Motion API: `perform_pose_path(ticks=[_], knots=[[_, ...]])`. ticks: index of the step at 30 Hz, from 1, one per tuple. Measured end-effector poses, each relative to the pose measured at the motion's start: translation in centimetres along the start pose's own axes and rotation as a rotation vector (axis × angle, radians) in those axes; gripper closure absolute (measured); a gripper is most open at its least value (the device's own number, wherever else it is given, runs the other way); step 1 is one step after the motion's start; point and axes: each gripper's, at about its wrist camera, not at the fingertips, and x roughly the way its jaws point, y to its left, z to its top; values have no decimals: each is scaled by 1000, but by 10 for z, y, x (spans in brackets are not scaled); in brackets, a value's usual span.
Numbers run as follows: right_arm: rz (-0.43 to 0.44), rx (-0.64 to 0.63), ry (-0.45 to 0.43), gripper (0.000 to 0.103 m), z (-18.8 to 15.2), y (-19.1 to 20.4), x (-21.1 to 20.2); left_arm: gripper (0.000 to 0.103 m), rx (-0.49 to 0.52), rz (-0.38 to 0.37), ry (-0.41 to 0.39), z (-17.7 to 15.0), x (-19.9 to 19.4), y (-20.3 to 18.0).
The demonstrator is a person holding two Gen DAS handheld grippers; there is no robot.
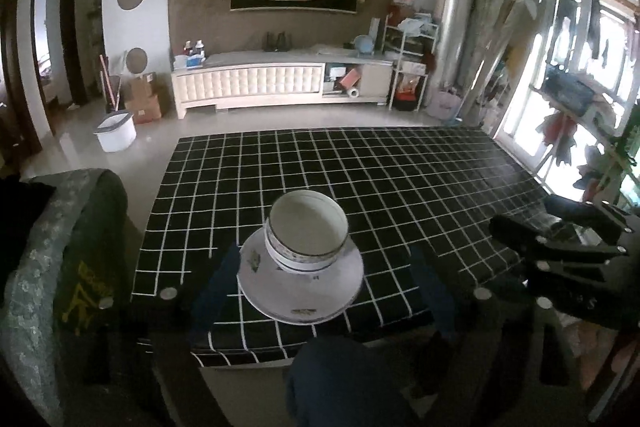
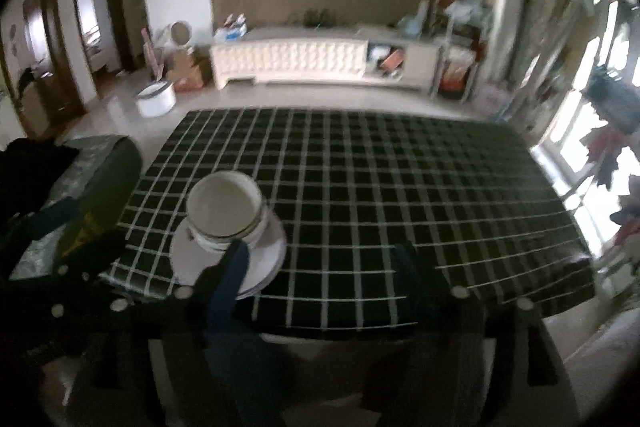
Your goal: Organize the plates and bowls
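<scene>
Two white bowls (image 1: 306, 223) with patterned rims are nested on a stack of white plates (image 1: 272, 291) near the front edge of the table (image 1: 400, 187). My left gripper (image 1: 324, 249) hovers above and in front of this stack, open, its blue fingers standing either side of the stack without touching it. In the right wrist view the bowls (image 2: 224, 203) and plates (image 2: 192, 259) lie to the left. My right gripper (image 2: 320, 247) is open over bare cloth, and its left finger overlaps the plates' rim in the picture. The right gripper (image 1: 548, 227) also shows at the right of the left wrist view.
A black cloth with a white grid covers the table (image 2: 380, 187). A seat with a grey-green cover (image 1: 80, 247) stands by the table's left side. On the floor beyond are a white bucket (image 1: 116, 133), cardboard boxes and a long white cabinet (image 1: 248, 83).
</scene>
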Motion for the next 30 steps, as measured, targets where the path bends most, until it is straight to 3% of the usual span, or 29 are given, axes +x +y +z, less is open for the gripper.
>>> perform_pose_path(ticks=[1,4,10,15,30], knots=[[-4,7,-5,8,-4,0,-4,11,1,-6,-9,-4,-2,0],[-15,21,10,6,-12,1,-10,0,6,-9,-11,-12,-5,-1],[-101,31,-35,2,-28,4,-29,0,31,-51,13,-25,-6,-3],[-118,35,-40,2,-38,7,-40,0,53,-80,10,-32,-12,-11],[-183,16,8,2,-45,16,-44,0,56,-113,13,-37,-13,-19]])
